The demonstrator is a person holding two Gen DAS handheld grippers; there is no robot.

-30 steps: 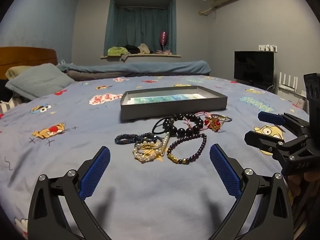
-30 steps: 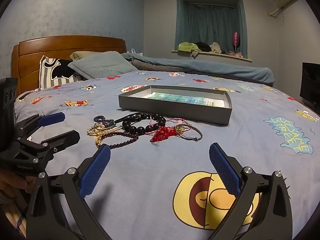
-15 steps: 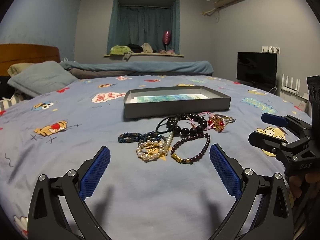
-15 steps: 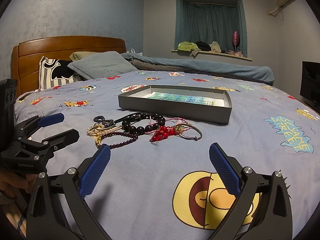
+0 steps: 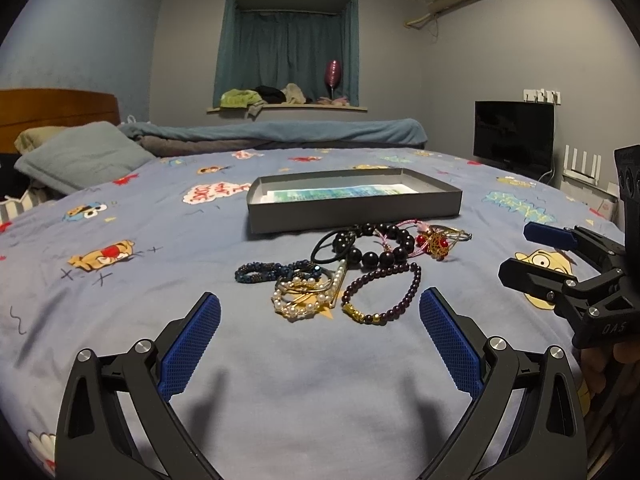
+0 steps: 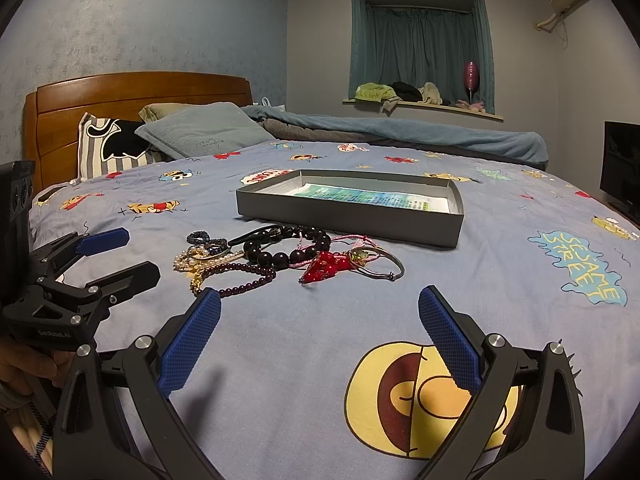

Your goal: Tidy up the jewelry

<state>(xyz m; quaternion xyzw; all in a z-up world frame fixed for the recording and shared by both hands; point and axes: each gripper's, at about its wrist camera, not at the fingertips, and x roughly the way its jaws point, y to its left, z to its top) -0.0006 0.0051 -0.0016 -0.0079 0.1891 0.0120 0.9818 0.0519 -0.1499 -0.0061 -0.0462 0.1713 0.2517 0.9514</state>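
Left wrist view: left gripper hovered with fingers spread wide and empty just short of the jewelry pile on the bed, gray tray close behind it — judged the opening step, nothing sorted yet. Right wrist view: right gripper likewise agape and empty; next move likely calls for singling out the purple bead bracelet — tangled neighbors may drag along.

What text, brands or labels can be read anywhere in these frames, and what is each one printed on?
"SESAME STREET": blue cartoon patch on the bedsheet.
"GenRobot.AI": body of the left claw, seen from the right wrist.
"DAS": body of the right claw, seen from the left wrist; the first letter is uncertain.
Printed sheet in the grey tray: too small to read.
Red lettering on the white cartoon patch: distorted, unreadable.
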